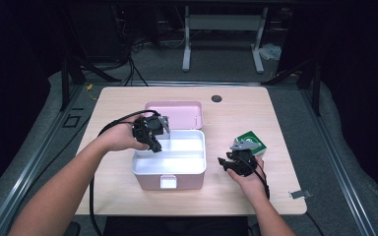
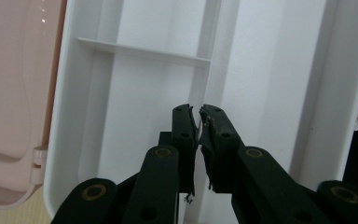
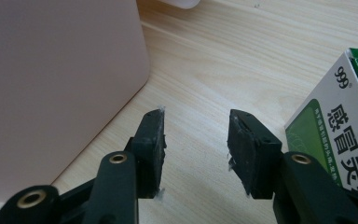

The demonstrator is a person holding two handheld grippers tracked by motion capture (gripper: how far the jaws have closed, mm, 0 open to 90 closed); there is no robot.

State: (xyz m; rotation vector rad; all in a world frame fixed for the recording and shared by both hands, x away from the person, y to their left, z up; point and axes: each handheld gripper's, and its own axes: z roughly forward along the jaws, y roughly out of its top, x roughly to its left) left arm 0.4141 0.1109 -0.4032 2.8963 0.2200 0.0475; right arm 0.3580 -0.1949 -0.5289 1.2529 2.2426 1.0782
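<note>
A pink storage box [image 1: 170,169] with a glossy white inside sits open at the middle of the wooden table [image 1: 236,196], its rounded pink lid [image 1: 174,114] lying flat behind it on the far side and a small latch on its near wall. The left gripper [image 1: 155,145] hangs over the box's far left corner with its jaws nearly together and nothing between them, above the thin white dividers [image 2: 144,49] that split the tray inside. To the right of the box, the right gripper [image 3: 196,140] holds its jaws apart and empty over bare wood, just beside a green and white medicine carton [image 3: 340,130].
</note>
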